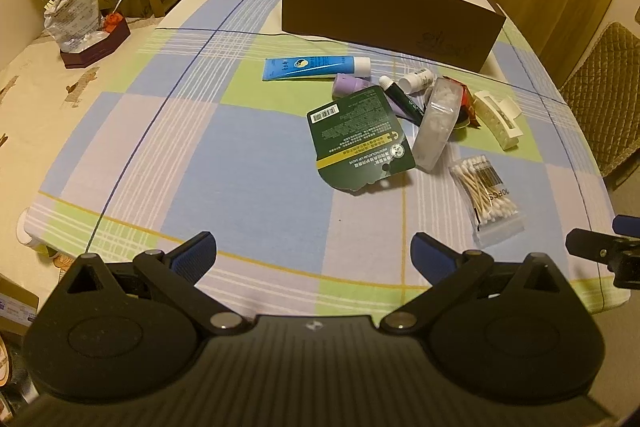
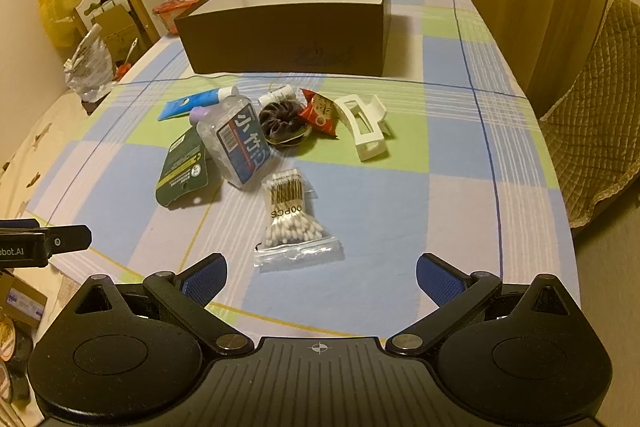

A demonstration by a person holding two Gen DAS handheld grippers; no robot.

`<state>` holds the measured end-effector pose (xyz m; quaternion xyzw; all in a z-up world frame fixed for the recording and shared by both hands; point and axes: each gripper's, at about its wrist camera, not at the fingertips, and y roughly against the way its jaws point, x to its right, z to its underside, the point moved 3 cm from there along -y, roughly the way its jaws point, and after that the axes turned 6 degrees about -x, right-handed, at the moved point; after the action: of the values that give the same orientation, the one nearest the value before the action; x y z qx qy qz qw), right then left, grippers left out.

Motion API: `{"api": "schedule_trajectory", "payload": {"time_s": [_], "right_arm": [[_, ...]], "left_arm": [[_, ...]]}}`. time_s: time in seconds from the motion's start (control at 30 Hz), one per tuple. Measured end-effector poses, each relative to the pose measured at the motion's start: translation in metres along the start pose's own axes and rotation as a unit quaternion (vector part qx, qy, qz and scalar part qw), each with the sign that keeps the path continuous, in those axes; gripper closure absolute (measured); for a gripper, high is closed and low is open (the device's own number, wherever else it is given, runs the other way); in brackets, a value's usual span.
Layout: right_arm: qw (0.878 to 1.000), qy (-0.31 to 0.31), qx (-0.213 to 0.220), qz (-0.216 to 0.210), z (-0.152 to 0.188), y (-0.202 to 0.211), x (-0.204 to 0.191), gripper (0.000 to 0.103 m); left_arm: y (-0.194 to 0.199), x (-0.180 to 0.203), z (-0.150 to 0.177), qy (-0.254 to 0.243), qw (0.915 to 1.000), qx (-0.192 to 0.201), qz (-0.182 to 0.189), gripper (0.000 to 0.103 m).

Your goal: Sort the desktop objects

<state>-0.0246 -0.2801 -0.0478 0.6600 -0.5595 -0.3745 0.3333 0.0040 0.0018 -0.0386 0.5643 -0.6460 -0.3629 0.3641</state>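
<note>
Cotton swab bag point(image 2: 294, 223) lies just beyond right gripper's point(image 2: 320, 281) spread fingers.

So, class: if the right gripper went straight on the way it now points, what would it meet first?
Most likely the bag of cotton swabs. It lies nearest ahead of the open right gripper, slightly left of its centre line, with bare tablecloth between. Depth and height are unclear, so it might pass over.
</note>
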Motion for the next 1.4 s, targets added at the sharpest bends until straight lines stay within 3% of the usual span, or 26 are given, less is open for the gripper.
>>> {"api": "schedule_trajectory", "payload": {"time_s": [0.87,1.23,1.4], "right_arm": [[1.000,0.017,-0.001,0.005,0.000,-0.003,-0.005,0.000],[0.991,0.135,0.025,0.009,-0.014,-0.004,-0.024,0.000],[0.976,0.215,0.024,0.032,-0.021,-0.006,-0.033,0.000]], "left_arm": [[-0.003,-0.002,-0.001,-0.003,0.9999,-0.005,0.011,0.001],[-0.006,-0.013,-0.009,-0.009,0.9996,-0.004,0.026,0.001],[-0.009,-0.018,-0.017,-0.029,0.9988,0.001,0.039,0.001]]}}
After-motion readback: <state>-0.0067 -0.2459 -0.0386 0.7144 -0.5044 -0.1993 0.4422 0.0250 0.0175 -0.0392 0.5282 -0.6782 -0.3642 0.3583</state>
